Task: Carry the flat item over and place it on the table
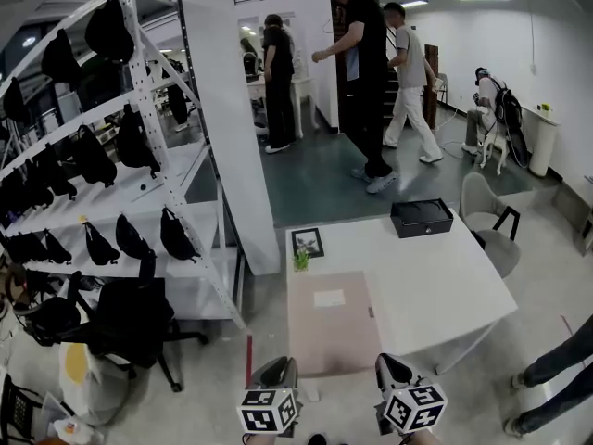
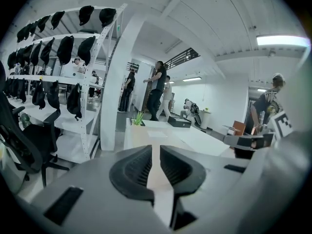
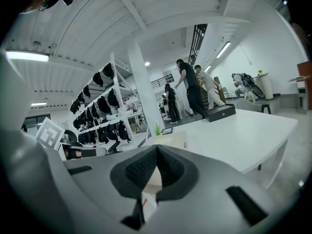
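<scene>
**Both tongs clamped on the near edge of a flat beige board over the white table**

The left gripper point(image 1: 283, 367) and the right gripper point(image 1: 389, 367) sit side by side at the bottom of the head view. Each carries a marker cube point(image 1: 269, 411) printed with black-and-white squares. In its own view, each gripper's ribbed black jaws are pinched tight on the thin near edge of the flat beige board point(image 1: 326, 332), one near each corner.

The board stretches away from the person. Its far part lies over the left side of the white table point(image 1: 445, 281), and its near part overhangs the table's front edge. Whether it rests on the tabletop cannot be told.

A small white label point(image 1: 329, 298) sits on the board's upper face, its print too small to read.

Just past the board's far end stand a small green plant point(image 1: 301, 260) and a dark picture frame point(image 1: 308, 242). A black box point(image 1: 422, 217) lies at the table's far edge, with no legible marking.

To the left, a white shelving rack point(image 1: 148, 109) holds rows of black bags point(image 1: 130, 142).
</scene>
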{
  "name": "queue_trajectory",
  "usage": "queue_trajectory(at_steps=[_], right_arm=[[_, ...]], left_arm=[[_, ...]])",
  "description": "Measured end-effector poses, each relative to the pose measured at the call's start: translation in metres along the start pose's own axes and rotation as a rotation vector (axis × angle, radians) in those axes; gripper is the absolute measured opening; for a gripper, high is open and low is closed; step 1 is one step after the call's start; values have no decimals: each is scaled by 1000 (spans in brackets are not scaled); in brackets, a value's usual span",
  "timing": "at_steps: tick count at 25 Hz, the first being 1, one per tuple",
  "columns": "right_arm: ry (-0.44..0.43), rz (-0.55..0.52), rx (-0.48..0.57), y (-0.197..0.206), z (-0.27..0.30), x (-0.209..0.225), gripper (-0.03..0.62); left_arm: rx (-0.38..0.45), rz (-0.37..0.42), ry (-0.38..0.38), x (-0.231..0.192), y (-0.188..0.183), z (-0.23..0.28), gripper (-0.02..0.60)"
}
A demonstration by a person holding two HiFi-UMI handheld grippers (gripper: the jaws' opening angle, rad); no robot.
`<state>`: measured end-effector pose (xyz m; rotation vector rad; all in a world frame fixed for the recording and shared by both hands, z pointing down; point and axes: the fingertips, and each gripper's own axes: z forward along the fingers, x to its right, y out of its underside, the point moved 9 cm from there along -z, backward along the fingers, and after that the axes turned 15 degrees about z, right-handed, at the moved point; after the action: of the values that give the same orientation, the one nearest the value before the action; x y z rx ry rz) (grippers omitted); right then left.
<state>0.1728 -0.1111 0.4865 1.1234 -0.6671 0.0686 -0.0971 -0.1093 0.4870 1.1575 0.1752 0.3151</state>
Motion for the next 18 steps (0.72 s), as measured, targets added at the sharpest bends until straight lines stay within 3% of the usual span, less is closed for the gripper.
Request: queue_trajectory(at_steps=[18], right_arm=[[18, -1, -14, 3, -6, -3, 0]], left_arm=[[7, -17, 7, -1, -1, -9, 52]])
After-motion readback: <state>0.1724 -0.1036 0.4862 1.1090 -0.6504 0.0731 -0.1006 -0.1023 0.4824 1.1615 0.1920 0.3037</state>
